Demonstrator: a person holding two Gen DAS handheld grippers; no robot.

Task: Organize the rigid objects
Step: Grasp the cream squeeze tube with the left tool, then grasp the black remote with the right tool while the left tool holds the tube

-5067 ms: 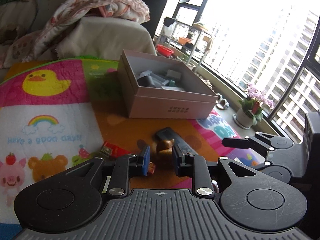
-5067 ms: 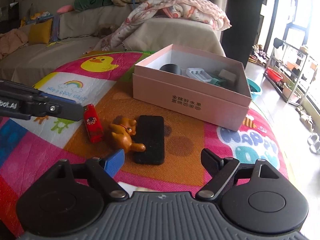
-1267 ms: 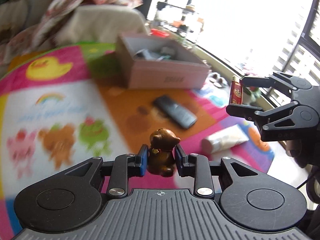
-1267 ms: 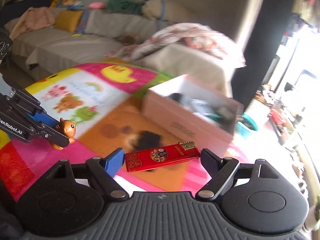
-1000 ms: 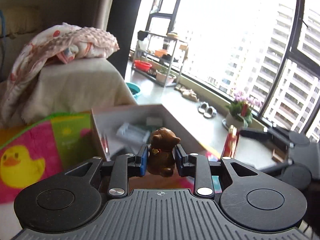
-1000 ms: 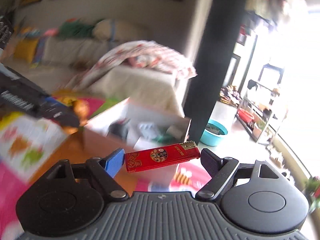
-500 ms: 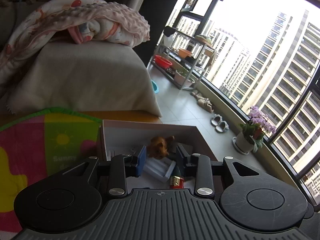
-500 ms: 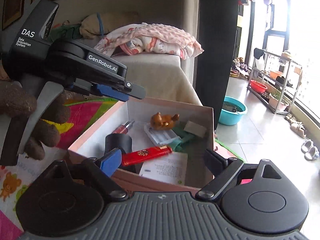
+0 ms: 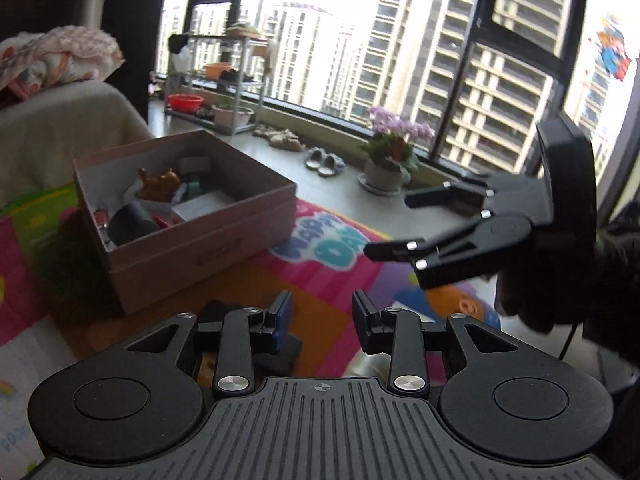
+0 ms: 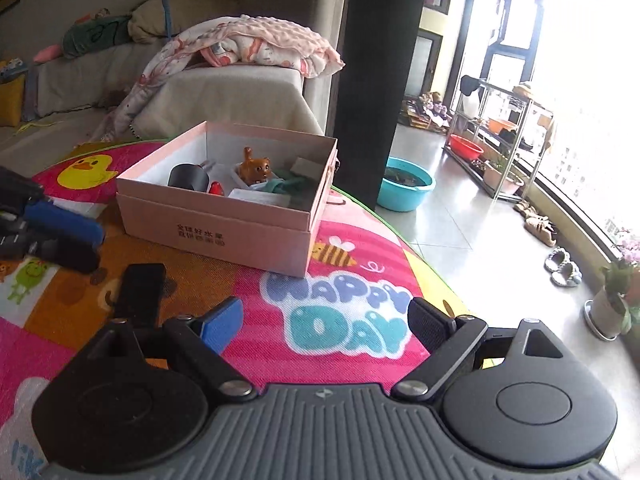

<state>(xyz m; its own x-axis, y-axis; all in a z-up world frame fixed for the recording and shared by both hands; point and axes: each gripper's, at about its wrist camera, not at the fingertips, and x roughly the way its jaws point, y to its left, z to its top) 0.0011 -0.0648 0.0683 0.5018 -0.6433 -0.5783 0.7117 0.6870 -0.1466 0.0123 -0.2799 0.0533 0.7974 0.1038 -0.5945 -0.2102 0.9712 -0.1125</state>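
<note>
- Left tool (image 9: 322, 312): jaws part open, just been opening, nothing btwn the pads. Empty.
- Right tool (image 10: 324, 320): jaws spread wide, also just been opening, nothing btwn them. Empty too.
- Pink box (image 10: 224, 232) sits on the desk's play mat (image 10: 340, 320), lid off. Brown bear figure (image 10: 256, 168) is inside, toward the far wall. A red item (image 10: 216, 188) is also in there, only its tip shows.
- Still out on the mat: black remote (image 10: 140, 292), lying flat, apart from the box, on the near side of its front wall.
- Key relation: in the right wrist view the remote is ahead and to the left of the right tool. Its long axis runs near-to-far, roughly toward the box front. Its near end is hidden behind that tool's left finger linkage.
- The left tool comes in from the left edge of that view, tips near the remote's far end. In its own view a dark slab shows low, behind its left finger, prob. the same remote.
- Judgement: the left tool is nearer and lies roughly crosswise to the remote's length, so it looks better placed to pinch across the narrow width. It'd likely need to open wider first.
- The right tool would have to swing left, so less handy.
- Risk: remote is flat and low, so the pads may skid over the top unless the tips drop right to the mat.
</note>
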